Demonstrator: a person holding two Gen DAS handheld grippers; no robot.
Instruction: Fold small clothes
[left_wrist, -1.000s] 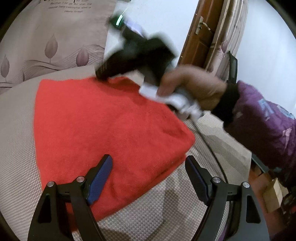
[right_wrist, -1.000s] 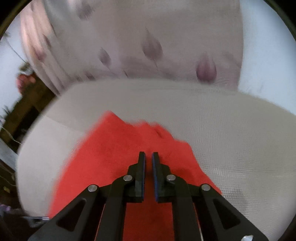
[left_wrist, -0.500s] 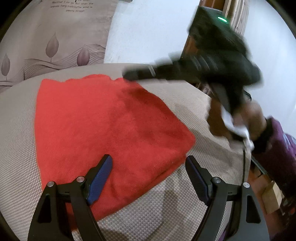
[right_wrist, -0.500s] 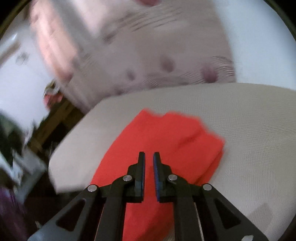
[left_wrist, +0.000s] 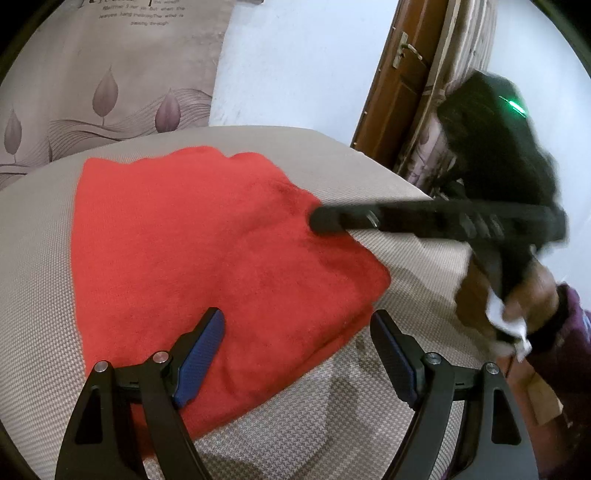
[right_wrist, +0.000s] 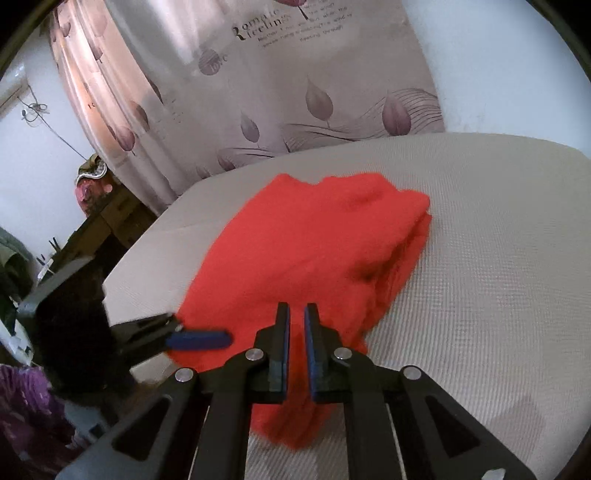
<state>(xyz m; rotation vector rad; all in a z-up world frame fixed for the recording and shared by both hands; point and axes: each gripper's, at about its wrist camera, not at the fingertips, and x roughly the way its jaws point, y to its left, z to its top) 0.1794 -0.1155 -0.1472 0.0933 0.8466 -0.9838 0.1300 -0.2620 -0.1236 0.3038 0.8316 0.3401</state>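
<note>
The folded red fleece garment (left_wrist: 207, 254) lies flat on the beige woven-cloth desk (left_wrist: 369, 413). Your left gripper (left_wrist: 297, 354) spreads wide over the garment's near corner, holding nothing. Your right gripper (right_wrist: 297, 354) hovers nearly closed above the garment's edge, empty.

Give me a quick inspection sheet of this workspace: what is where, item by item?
Surface: beige woven cushion, garment lying on it.
Job's things: red garment, folded, layered edge at its right side.
Clutter: nothing seen on the cushion.
Grippers: left hand-held gripper open over the garment's near edge; right hand-held gripper nearly closed, empty, above the garment.
Cables: wire on the wall.
Surroundings: leaf-print curtain, wooden door, white wall.
</note>
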